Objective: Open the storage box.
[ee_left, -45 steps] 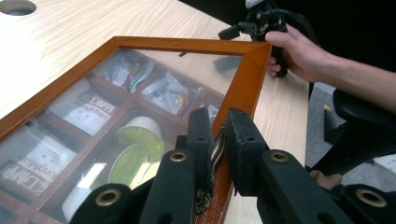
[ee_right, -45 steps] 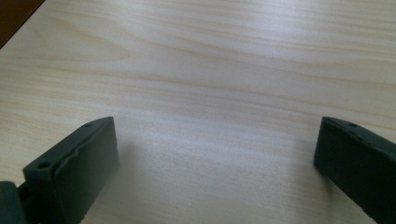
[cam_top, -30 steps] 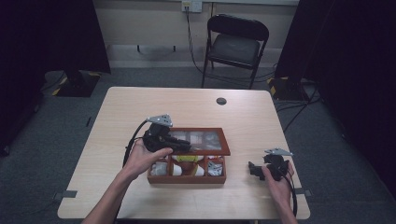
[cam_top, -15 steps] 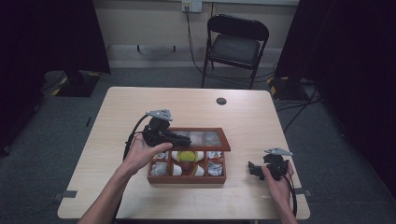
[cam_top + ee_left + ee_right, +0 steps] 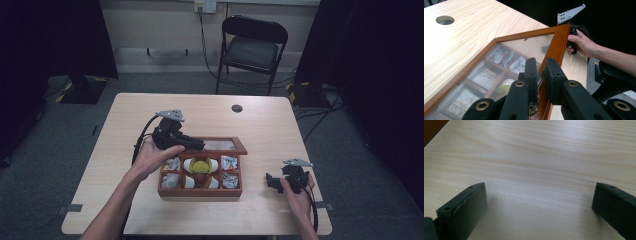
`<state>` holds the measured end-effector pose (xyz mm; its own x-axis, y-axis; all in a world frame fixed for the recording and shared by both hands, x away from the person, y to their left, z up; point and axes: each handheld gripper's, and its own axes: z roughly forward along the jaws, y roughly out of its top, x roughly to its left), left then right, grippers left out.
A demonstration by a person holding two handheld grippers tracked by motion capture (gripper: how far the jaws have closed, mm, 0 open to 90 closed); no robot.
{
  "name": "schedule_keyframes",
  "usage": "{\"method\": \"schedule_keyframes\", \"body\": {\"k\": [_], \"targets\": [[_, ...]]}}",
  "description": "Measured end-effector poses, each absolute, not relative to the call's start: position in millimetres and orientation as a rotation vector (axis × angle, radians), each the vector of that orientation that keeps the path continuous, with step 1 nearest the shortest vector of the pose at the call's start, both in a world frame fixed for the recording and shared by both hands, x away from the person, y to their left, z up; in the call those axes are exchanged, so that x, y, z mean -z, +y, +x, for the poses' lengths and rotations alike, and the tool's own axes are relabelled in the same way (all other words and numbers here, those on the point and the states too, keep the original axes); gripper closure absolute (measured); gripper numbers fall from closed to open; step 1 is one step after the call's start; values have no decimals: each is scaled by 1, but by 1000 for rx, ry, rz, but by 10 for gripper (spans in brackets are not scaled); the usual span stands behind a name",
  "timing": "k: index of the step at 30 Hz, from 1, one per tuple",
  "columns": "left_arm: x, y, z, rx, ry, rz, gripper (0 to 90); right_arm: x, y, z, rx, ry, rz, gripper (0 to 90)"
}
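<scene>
A brown wooden box [image 5: 200, 190] with several compartments of white packets sits at the table's front middle. A yellow-green item [image 5: 201, 165] lies in its middle compartment. Its glass lid [image 5: 221, 145] is tilted up, hinged at the far side. My left gripper [image 5: 199, 145] is shut on the lid's wooden frame; in the left gripper view the jaws [image 5: 541, 67] pinch the frame's edge [image 5: 556, 42]. My right gripper [image 5: 273, 181] rests on the table to the right of the box, apart from it, open [image 5: 539, 192] with only bare wood between its jaws.
The light wooden table [image 5: 280, 125] has a round dark hole [image 5: 237, 108] near its far edge. A black folding chair [image 5: 252, 47] stands beyond the table. Dark curtains hang at both sides. A cable loops behind the left gripper.
The lid has swung up from lying almost flat over the box, uncovering the compartments. My left gripper rose slightly with it. The right gripper kept still.
</scene>
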<state>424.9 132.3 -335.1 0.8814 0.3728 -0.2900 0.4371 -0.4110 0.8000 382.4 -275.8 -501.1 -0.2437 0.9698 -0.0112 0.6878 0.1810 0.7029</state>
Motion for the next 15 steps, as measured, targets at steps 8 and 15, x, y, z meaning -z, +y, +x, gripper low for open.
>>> {"method": "schedule_keyframes", "body": {"k": [8,15], "targets": [[332,132,428,71,583,2036,809,500,-276,382,-808,2018,1545,7],[329,133,430,59,577,2039,810,494,-271,379,-830,2049,1519,152]]}}
